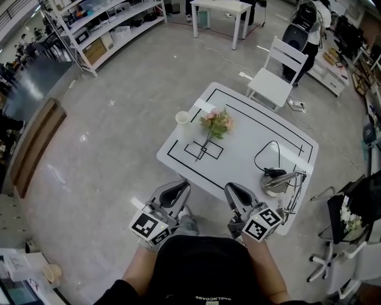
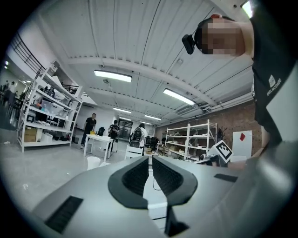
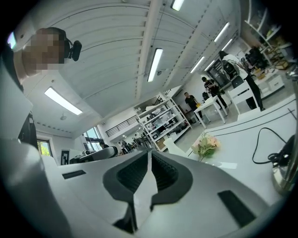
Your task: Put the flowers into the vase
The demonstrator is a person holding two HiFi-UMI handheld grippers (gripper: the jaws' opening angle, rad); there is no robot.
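Observation:
A small bunch of pink and green flowers (image 1: 215, 124) lies on the white table (image 1: 250, 149), its stem running toward a taped square. A white cup-shaped vase (image 1: 183, 118) stands upright just left of the blooms. My left gripper (image 1: 180, 187) and right gripper (image 1: 232, 189) hover side by side at the table's near edge, both shut and empty, well short of the flowers. In the right gripper view the flowers (image 3: 206, 143) and the vase (image 3: 173, 147) show beyond the shut jaws (image 3: 150, 156). The left gripper view has its shut jaws (image 2: 150, 160) pointing level, with the vase (image 2: 93, 162) at left.
A metal kettle-like vessel (image 1: 277, 180) with a black cable (image 1: 266, 153) sits at the table's near right corner. A white chair (image 1: 278, 71) stands behind the table, with shelving (image 1: 107, 30) and another white table (image 1: 221, 15) farther off. People stand in the background.

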